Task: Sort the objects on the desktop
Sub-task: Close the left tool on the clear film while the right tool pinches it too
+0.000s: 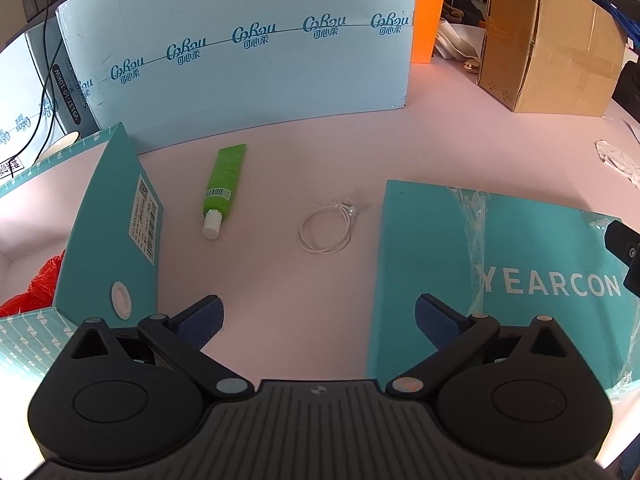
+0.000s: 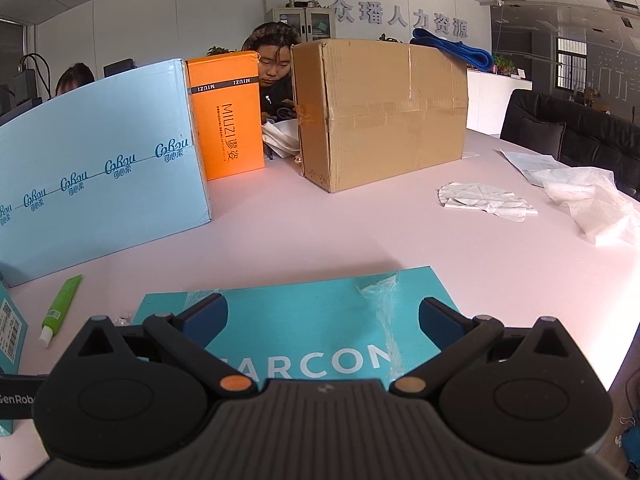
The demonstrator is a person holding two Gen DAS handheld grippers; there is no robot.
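Observation:
A green tube (image 1: 224,184) with a white cap lies on the pale pink table, beside an open teal box (image 1: 116,224) at the left. A thin white hair tie (image 1: 326,226) with a small bead lies right of the tube. A teal lid (image 1: 500,264) printed YEARCON lies flat at the right. My left gripper (image 1: 318,320) is open above bare table, short of the hair tie. My right gripper (image 2: 323,318) is open over the teal lid (image 2: 320,312), holding nothing. The green tube (image 2: 62,306) shows at the right wrist view's left edge.
A light blue carton (image 1: 240,48) stands behind the objects, with an orange box (image 2: 226,116) and a brown cardboard box (image 2: 380,108) to its right. Something red (image 1: 36,284) lies inside the teal box. White cloths (image 2: 484,200) lie at the far right. Two people sit behind the boxes.

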